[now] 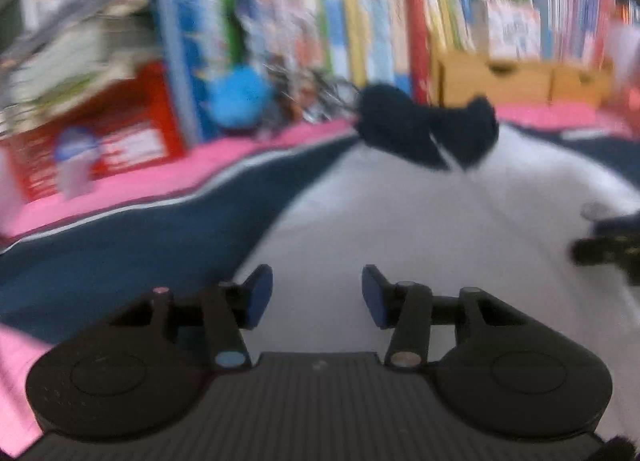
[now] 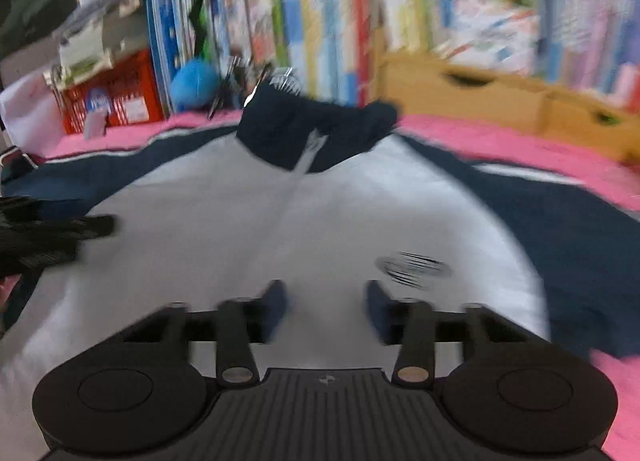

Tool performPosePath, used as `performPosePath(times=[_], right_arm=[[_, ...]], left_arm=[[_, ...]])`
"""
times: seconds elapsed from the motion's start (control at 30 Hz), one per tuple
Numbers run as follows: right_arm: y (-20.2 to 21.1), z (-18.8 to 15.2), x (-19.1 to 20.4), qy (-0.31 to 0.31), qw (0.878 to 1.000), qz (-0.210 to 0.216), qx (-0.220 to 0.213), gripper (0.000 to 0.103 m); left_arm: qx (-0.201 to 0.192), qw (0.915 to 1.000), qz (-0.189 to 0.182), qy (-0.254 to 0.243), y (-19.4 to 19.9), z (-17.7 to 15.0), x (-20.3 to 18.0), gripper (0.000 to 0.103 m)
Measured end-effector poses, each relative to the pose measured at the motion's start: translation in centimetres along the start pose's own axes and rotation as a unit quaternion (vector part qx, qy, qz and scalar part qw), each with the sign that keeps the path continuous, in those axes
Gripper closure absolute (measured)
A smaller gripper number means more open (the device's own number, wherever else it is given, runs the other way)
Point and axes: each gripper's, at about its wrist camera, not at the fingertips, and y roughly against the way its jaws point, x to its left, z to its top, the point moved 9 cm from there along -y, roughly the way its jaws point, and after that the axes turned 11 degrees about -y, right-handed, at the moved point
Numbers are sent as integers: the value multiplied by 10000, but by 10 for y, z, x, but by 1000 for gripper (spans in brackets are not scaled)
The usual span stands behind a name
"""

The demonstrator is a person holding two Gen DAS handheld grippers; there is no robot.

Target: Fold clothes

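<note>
Both grippers, left (image 1: 317, 297) and right (image 2: 326, 307), hover with fingers apart over the white-and-navy jacket (image 2: 288, 221) on the pink blanket (image 2: 500, 145). Only the right view shows the chest logo (image 2: 414, 267).

Left gripper (image 1: 317, 297) hangs level with its jaws spread wide — nothing between the blue pads (image 1: 258, 295). Right gripper (image 2: 326, 311) does likewise, jaws parted, empty.

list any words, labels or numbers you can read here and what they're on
None can be read; both views are motion-blurred.
Red box: white print and a label, too blurred.
Book spines: lettering too blurred.
Jacket: dark oval chest logo, smeared, unreadable.
</note>
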Motion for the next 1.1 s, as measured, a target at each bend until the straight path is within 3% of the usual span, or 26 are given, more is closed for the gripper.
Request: performPosePath(times=[0.1, 0.17, 0.2, 0.33, 0.5, 0.63, 0.7, 0.8, 0.93, 1.0, 1.1], right_arm=[[-34, 27, 8, 229, 9987, -352, -282, 70], [-58, 55, 1, 104, 9980, -515, -360, 70], [-70, 68, -5, -18, 9975, -598, -367, 70], [-108, 111, -23, -265, 9959, -749, -423, 70], [-136, 136, -26, 280, 9914, -1051, -732, 65], [-155, 159, -48, -289, 9922, -915, -801, 53], [-161, 167, -49, -282, 9912, -1008, -807, 48], [-151, 167, -48, -314, 9915, -967, -816, 50], [-105, 150, -35, -252, 9942, -535, -893, 50], [-79, 131, -21, -88, 9969, -220, -747, 50], [-62, 88, 9, 186, 9993, 316, -122, 50]], left_arm=[[-65, 9992, 381, 87, -35, 16, 17, 56], [-48, 9982, 575, 139, -56, 24, 33, 49], [-28, 9982, 536, 271, -63, 27, 39, 40], [-7, 9945, 13, 1049, -76, 21, 59, 32], [29, 9952, 101, 978, -77, 22, 56, 29], [42, 9951, 111, 981, -78, 24, 56, 28], [42, 9947, 70, 1028, -81, 25, 58, 26], [41, 9945, 60, 1043, -82, 25, 59, 26], [38, 9945, 62, 1045, -81, 25, 59, 26], [37, 9945, 66, 1044, -81, 25, 59, 26], [37, 9945, 73, 1043, -81, 25, 59, 26]])
